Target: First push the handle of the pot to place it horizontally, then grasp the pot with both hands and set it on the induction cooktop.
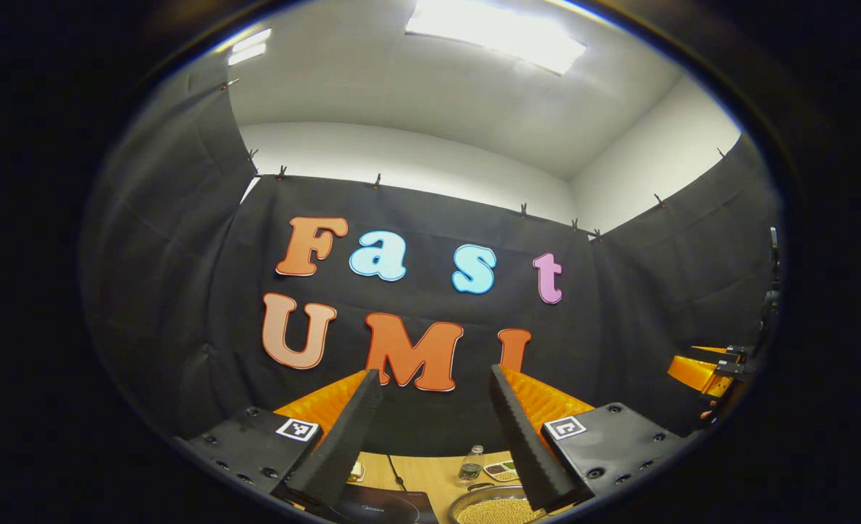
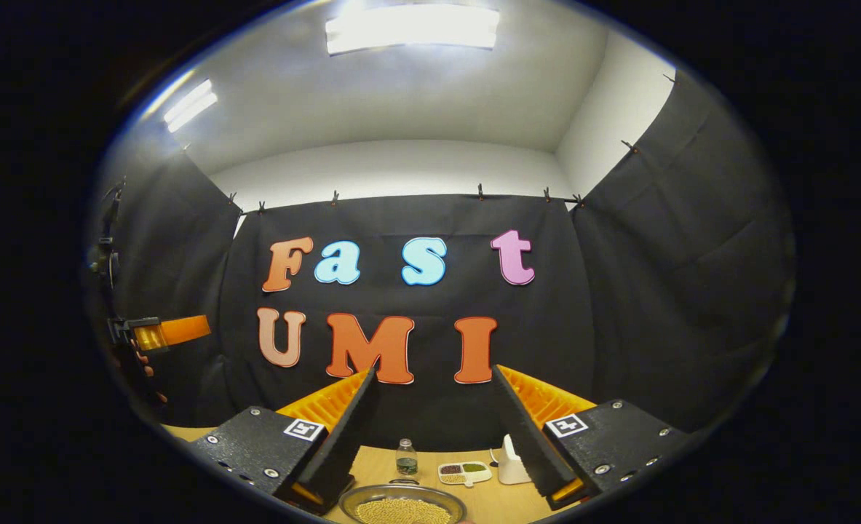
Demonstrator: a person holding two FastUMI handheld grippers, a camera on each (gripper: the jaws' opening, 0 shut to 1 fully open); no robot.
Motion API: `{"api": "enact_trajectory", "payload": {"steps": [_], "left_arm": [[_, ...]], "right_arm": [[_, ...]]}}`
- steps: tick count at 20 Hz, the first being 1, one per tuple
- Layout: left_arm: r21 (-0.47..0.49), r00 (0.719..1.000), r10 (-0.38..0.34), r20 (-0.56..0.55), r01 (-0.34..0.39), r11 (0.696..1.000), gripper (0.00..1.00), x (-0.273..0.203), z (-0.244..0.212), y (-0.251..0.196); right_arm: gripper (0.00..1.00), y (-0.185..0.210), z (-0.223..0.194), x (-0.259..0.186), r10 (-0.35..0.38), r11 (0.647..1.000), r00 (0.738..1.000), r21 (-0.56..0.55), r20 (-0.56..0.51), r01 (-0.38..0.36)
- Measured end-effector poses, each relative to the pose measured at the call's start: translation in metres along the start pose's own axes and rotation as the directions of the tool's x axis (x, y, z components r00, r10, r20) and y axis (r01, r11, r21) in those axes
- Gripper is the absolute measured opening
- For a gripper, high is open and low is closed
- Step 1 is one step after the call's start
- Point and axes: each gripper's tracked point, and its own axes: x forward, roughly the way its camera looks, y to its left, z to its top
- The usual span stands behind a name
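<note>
while jaws gape, pot (image 2: 402, 503) below

Glaring ceiling lights (image 2: 412, 29) (fisheye-warped edges)

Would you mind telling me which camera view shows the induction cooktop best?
The left gripper view: the dark induction cooktop lies at the bottom edge between the left gripper's fingers, left of the pot. In the right gripper view I cannot make it out; there the pot sits on the table.
</note>
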Motion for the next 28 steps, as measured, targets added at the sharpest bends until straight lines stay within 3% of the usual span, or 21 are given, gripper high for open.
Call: {"api": "enact_trajectory", "payload": {"steps": [10,19,23,28], "left_arm": [[0.003,0.999,0.034,-0.007,-0.034,0.999,0.96,0.001,-0.012,0.016],[0.012,1.000,0.018,-0.005,-0.018,1.000,0.98,0.002,-0.018,0.017],[0.038,1.000,0.018,-0.004,-0.018,0.999,0.97,0.002,-0.024,0.014],[0.065,0.999,0.028,-0.023,-0.027,0.998,0.98,0.003,-0.037,0.018]], "right_arm": [[0.95,0.005,-0.032,0.008,0.046,0.999,0.998,-0.002,-0.032,-0.046],[0.92,0.008,-0.117,0.008,0.074,0.997,0.970,0.037,-0.231,-0.067],[0.77,0.008,-0.163,0.006,0.081,0.995,0.932,0.085,-0.354,-0.055],[0.49,0.018,-0.216,0.003,0.127,0.990,0.876,0.112,-0.465,-0.084]]}}
